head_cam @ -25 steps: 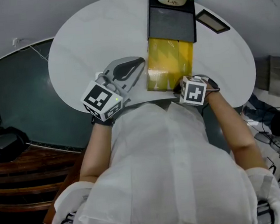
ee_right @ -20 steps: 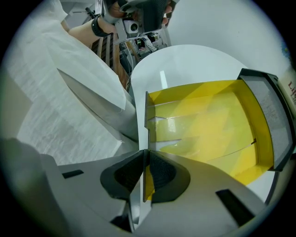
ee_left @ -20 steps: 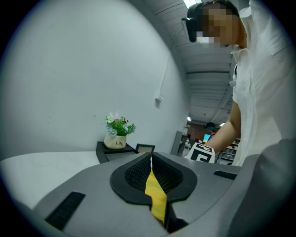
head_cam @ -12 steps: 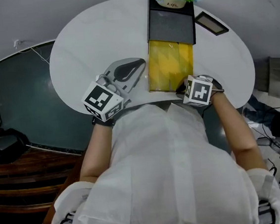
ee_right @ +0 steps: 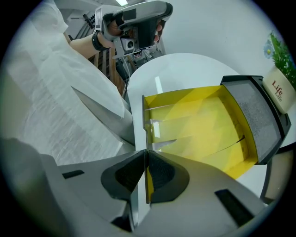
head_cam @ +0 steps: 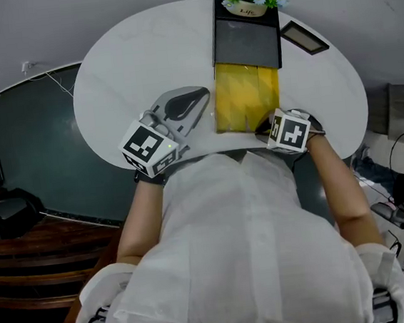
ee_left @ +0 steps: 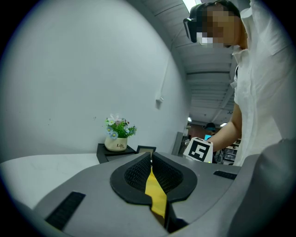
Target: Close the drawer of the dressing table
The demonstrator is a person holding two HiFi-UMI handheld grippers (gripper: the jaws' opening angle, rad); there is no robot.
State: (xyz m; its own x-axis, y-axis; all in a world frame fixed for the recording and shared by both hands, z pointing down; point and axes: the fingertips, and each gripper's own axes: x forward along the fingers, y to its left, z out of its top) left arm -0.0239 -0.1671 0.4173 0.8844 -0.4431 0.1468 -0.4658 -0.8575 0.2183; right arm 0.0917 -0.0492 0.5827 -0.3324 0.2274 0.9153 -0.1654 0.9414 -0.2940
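Right tongs (ee_right: 146, 152) are clenched on the drawer (head_cam: 245, 95), pinching the thin front wall at its near right corner, panel between the pads. Left tongs (head_cam: 200, 93) are clenched too, over the table just left of the drawer and apart from it; there's a yellow sliver in their seam, can't tell what. The drawer is yellow and stands well out toward the person from the dark box (head_cam: 245, 34) on the far side of the white table (head_cam: 133, 57). A flower pot (head_cam: 246, 2) sits on top of the box, with a small dark frame (head_cam: 305, 33) just right of it. My read: grip made, push not yet done. Next move: drive the front wall straight away into the box, kept square so it doesn't jam or shove the box.
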